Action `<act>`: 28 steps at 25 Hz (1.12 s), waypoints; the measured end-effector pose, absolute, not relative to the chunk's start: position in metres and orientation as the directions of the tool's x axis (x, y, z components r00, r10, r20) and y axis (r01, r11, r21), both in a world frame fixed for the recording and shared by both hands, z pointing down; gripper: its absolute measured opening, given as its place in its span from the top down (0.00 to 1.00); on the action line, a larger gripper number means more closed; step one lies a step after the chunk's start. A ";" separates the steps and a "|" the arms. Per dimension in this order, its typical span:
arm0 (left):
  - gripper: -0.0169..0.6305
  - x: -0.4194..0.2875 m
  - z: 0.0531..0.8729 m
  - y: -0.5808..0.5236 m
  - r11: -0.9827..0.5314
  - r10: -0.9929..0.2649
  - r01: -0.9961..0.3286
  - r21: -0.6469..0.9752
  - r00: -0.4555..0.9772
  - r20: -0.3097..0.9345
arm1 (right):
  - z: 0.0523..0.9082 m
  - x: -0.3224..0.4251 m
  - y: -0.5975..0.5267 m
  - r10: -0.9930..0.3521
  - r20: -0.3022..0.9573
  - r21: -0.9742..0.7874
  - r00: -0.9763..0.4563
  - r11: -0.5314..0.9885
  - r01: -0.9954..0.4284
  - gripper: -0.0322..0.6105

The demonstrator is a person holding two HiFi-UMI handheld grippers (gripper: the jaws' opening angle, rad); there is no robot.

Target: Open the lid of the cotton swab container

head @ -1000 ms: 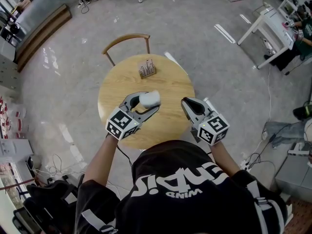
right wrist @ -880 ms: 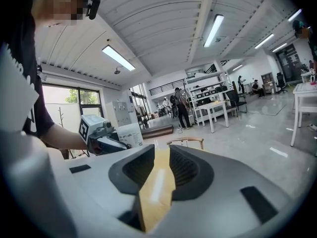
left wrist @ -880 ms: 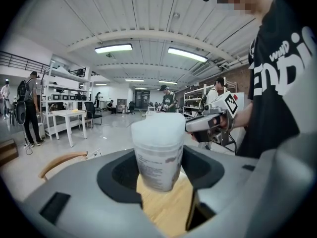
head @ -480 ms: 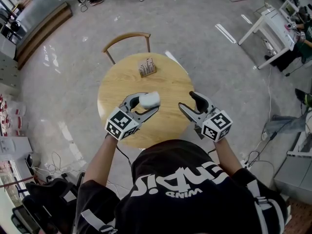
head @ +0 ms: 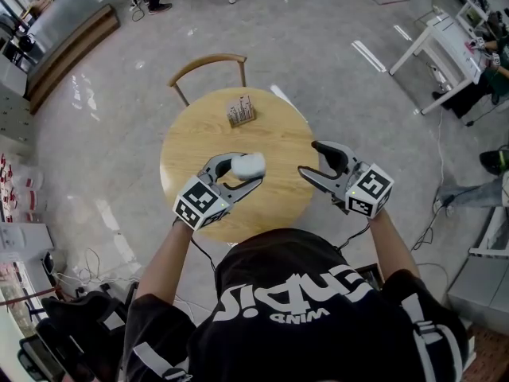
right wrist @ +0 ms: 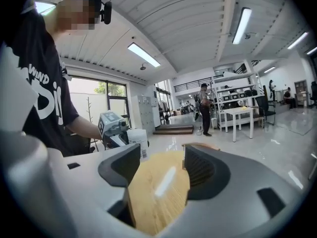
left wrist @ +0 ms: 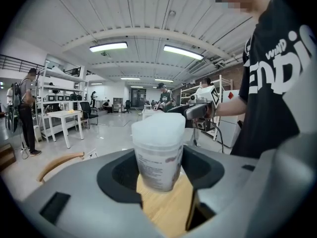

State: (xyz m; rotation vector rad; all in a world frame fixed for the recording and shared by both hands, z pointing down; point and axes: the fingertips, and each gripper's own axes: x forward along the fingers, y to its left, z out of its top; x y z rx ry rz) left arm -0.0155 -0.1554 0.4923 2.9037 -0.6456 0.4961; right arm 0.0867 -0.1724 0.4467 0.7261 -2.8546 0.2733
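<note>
Left claw (head: 242, 169): you had it clenched on the cotton swab container (left wrist: 157, 152), held over the round wooden counter (head: 199, 146).
Lid (left wrist: 158, 125): it sat closed on the container.
Right claw (head: 312, 158): your jaws had just been opening and stood wide apart with nothing between them, near the container's right.
</note>
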 end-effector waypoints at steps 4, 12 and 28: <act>0.57 -0.008 0.491 -0.153 -0.909 -0.373 -0.414 0.055 0.864 0.339 | 0.441 0.075 -0.167 -0.351 0.215 -0.133 -0.911 0.914 -0.383 0.52; 0.57 0.003 0.488 -0.148 -0.921 -0.338 -0.382 0.069 0.876 0.343 | 0.443 0.047 -0.159 -0.237 0.219 -0.121 -0.946 0.956 -0.267 0.48; 0.57 0.021 0.491 -0.131 -0.938 -0.296 -0.338 0.069 0.891 0.346 | 0.440 0.000 -0.136 -0.162 0.217 -0.106 -0.963 0.976 -0.188 0.48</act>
